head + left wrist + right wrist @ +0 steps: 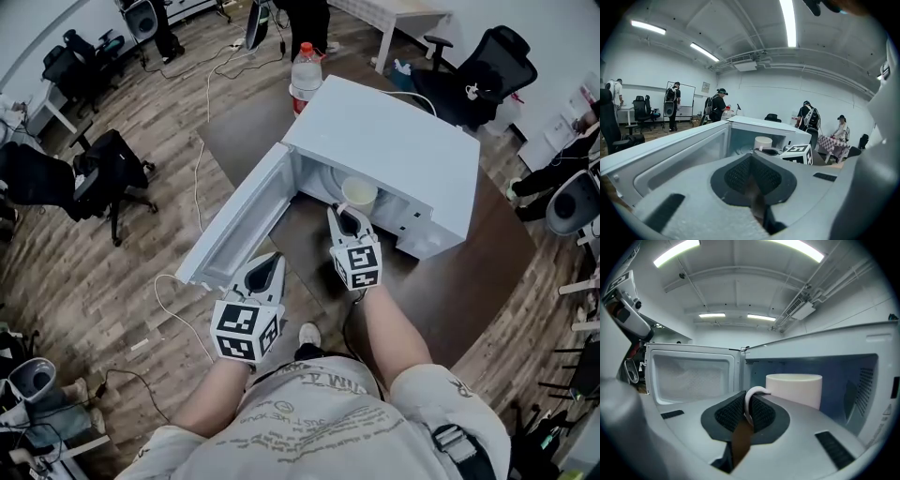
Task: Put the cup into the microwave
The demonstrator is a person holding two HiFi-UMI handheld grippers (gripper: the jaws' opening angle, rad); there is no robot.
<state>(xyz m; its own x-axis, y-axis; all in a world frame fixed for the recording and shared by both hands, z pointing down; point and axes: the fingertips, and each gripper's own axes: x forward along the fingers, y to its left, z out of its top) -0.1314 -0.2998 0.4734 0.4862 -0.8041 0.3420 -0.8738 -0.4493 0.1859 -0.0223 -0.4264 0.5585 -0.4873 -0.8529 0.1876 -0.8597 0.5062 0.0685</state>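
A white microwave (pixel 394 141) stands on a dark table, its door (pixel 239 225) swung wide open to the left. A cream cup (pixel 359 194) sits at the mouth of the cavity, just inside the opening. My right gripper (pixel 347 221) is shut on the cup's handle; in the right gripper view the handle loop (pixel 751 399) is pinched between the jaws, with the cup body (pixel 794 387) beyond and the cavity behind it. My left gripper (pixel 265 272) hovers by the door's near end, shut and holding nothing. From the left gripper view the cup (pixel 762 142) shows inside the opening.
A water bottle with a red cap (pixel 306 75) stands behind the microwave. The brown table (pixel 469 291) extends to the right and front. Office chairs (pixel 103 173) and cables lie on the wooden floor to the left. Several people (pixel 718 104) stand in the room.
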